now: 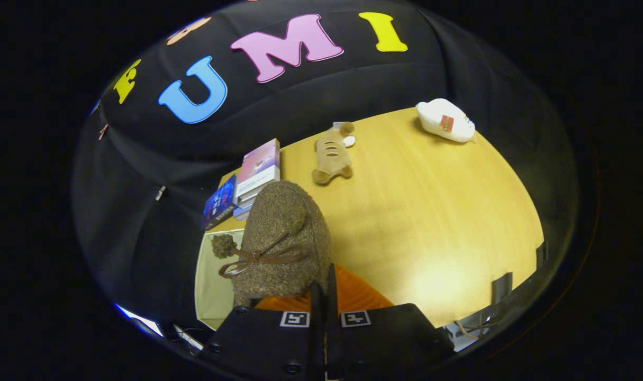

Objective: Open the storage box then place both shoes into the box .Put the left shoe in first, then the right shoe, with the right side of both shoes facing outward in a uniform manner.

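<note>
Carrying the shoe (281, 238) over the storage box (213, 288).
Your hand-held gripper (324, 296) pinches its orange-lined collar, so the toe points away from you.

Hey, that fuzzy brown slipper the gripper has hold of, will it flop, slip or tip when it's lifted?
The slipper looks soft and fuzzy, so it will probably sag a little. Its woolly surface should resist slipping. The gripper seems shut on its rim near the orange lining, so the hanging toe may swing.

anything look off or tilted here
The brown shoe hangs toe-up, pinched by its orange lining in the shut hand-held gripper above the open storage box. The plush toy lies on the table.
</note>
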Tool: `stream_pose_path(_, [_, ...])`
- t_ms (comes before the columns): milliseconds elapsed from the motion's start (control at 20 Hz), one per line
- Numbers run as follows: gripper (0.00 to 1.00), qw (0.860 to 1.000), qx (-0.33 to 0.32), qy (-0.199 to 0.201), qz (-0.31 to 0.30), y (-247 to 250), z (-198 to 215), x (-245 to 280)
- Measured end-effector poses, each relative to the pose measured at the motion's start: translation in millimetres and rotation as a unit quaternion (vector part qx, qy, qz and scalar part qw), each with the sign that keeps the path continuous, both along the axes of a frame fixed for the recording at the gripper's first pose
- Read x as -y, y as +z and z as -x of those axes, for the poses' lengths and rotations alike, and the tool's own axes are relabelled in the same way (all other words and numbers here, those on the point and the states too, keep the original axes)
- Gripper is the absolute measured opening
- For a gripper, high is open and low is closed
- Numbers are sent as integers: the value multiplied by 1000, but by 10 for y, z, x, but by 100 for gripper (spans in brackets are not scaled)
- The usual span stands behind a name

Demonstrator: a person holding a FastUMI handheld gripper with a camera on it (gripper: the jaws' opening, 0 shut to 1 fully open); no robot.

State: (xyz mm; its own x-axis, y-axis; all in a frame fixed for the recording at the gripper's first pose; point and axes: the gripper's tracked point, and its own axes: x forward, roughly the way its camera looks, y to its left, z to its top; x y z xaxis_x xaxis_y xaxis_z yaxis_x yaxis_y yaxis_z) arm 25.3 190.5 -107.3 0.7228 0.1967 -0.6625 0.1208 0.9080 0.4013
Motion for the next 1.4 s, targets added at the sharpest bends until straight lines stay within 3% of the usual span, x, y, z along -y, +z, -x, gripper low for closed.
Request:
stream_pose_path(550, [7,997,-40,60,-6,-170,-60,-1391])
stream_pose_path(900, [9,996,-63,65,22,-512,-212,-1588])
stream_pose_path(1150, [25,992,-73,101,8,-620,68,-1852])
stream_pose_path(1300, [69,989,-60,132,6,-481,196,-1863])
stream_pose_path(1350, [74,989,-49,138,11,-434,208,-1829])
stream_pose_path(1400, [86,989,-35,143,15,-364,227,-1793])
